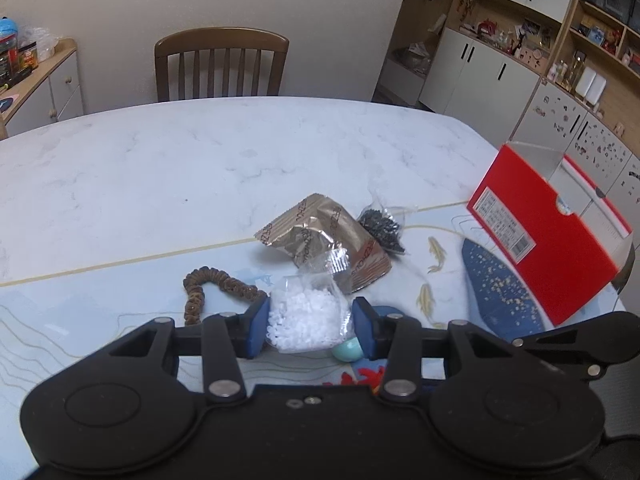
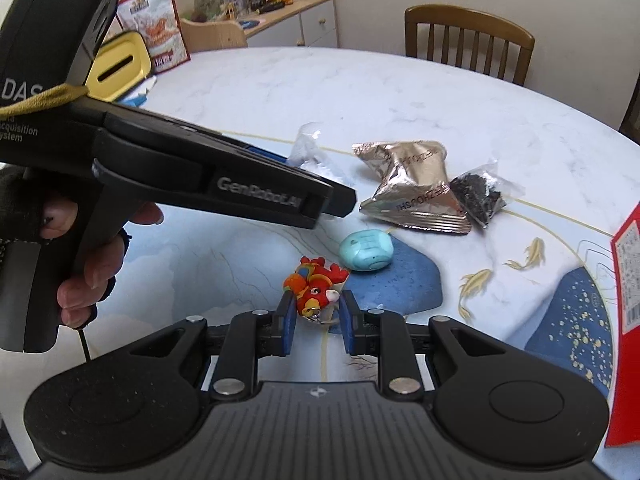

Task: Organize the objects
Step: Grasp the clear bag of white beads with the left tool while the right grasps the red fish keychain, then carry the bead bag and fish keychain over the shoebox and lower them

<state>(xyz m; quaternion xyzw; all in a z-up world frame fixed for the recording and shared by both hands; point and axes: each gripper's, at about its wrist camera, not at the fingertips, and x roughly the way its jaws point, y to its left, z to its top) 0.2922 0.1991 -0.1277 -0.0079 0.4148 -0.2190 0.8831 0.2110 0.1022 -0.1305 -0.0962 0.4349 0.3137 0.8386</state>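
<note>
Left wrist view: the left hand-held gripper point(image 1: 310, 330) grasps a bag of white beads point(image 1: 304, 316), seemingly the pick-up step; next it needs carrying right to the red box point(image 1: 548, 248). The right hand-held gripper point(image 2: 318, 316) straddles a red toy point(image 2: 316, 286), jaws not yet clenched. Farther on the desk point(image 1: 200, 160) lie a blue case point(image 2: 366, 250), foil packet point(image 1: 332, 240) and dark bag point(image 1: 382, 226), none blocking.

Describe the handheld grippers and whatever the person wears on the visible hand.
Both grippers are matte black plastic with blue fingers, silver rivets and round side housings: left gripper, right gripper. In the right wrist view the left one shows a pistol handle, grey lettering and a thin black cable. The hand wears a dark fingerless glove.
</note>
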